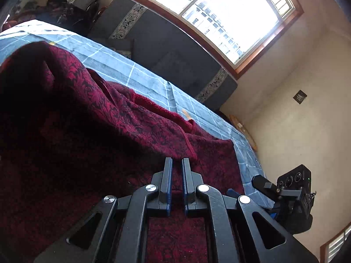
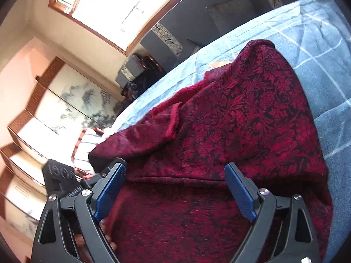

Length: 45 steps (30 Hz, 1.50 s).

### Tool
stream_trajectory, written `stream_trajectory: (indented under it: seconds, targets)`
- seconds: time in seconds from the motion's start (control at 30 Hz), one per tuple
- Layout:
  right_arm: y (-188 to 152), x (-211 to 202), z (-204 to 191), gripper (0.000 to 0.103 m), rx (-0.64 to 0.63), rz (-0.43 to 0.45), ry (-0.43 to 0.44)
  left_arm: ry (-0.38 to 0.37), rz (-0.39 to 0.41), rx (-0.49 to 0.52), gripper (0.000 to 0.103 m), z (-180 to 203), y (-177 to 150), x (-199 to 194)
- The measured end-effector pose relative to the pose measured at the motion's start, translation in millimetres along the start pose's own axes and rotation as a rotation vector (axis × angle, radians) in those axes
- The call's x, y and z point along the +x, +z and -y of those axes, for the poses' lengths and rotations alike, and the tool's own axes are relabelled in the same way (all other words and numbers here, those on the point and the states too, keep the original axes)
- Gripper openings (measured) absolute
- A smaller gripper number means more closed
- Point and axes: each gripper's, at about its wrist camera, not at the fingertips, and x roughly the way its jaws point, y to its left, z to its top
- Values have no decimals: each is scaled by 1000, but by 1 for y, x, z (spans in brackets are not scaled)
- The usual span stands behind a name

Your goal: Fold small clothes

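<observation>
A dark red garment with a black floral pattern [image 1: 114, 120] lies partly folded on the blue checked bed cover [image 1: 142, 74]. My left gripper [image 1: 177, 161] hovers over its near part; its jaws are nearly together with a narrow gap and nothing between them. In the right wrist view the same garment [image 2: 252, 114] fills the middle, with a plush red lining edge [image 2: 173, 120] turned out. My right gripper [image 2: 175, 168] is wide open just above the cloth, holding nothing. The right gripper's body also shows in the left wrist view [image 1: 291, 195] at the bed's right edge.
A grey sofa [image 1: 166, 50] stands behind the bed under a large window [image 1: 210, 6]. A dark pile of clothes [image 1: 65, 15] sits at the far left. A painted folding screen [image 2: 72, 100] and a striped cloth [image 2: 87, 146] show beyond the bed's left side.
</observation>
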Motion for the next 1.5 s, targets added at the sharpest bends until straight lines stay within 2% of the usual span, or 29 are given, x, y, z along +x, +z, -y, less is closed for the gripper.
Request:
stream_trajectory:
  seconds: [0.07,0.1,0.2,0.27,0.33,0.37,0.5,0.67,0.7,0.77,0.8,0.83,0.87,0.93,0.97,1.0,1.1,1.2,1.3,1.4,1.5]
  targets:
    - [5,-1,-2,90,52,-12,69,63,72,48,11,-3,3,-17]
    - [10,3,-4,91,70,-25,97,96,92,71,15,-6,3,-21]
    - [22,29,-6,90,129,-94,153,163,101,115,19,-16,-4,-25]
    - [26,50,-8,88,157,-134,141,166,86,96,19,-26,-9,-23]
    - [29,68,-9,76,170,-153,102,149,53,45,19,-36,-13,-16]
    - [31,74,-10,75,177,-152,103,150,52,29,19,-40,-13,-14]
    - [37,92,-12,74,231,-143,128,152,40,-32,19,-55,-13,-7]
    - [50,114,-21,72,249,-152,108,160,38,-74,21,-64,-13,-5]
    - [52,119,-23,68,249,-155,101,163,41,-71,22,-63,-13,-5]
    - [55,128,-24,44,253,-163,74,174,41,-58,24,-61,-14,-6]
    - [57,133,-24,16,250,-177,53,186,43,-51,27,-60,-15,-5]
    - [58,137,-23,10,244,-185,35,204,50,-45,28,-57,-14,-6]
    - [58,138,-23,10,240,-177,25,228,65,-40,28,-56,-15,-9]
    - [59,128,-26,9,219,-136,27,276,107,-31,43,-53,-16,-16]
    - [61,117,-29,9,194,-104,30,299,137,-24,61,-51,-17,-22]
    - [64,105,-33,9,163,-70,31,314,173,-16,73,-49,-18,-28]
    - [72,65,-32,9,102,6,-1,330,267,23,89,-42,-22,-44]
    - [79,30,-19,9,75,52,-52,340,290,83,90,-33,-26,-47]
    - [78,11,-4,9,67,57,-95,348,293,123,91,-28,-28,-46]
    - [71,-1,13,9,66,58,-120,359,267,97,94,-32,-21,-42]
    - [68,-5,27,9,74,63,-131,366,197,16,94,-51,-13,-30]
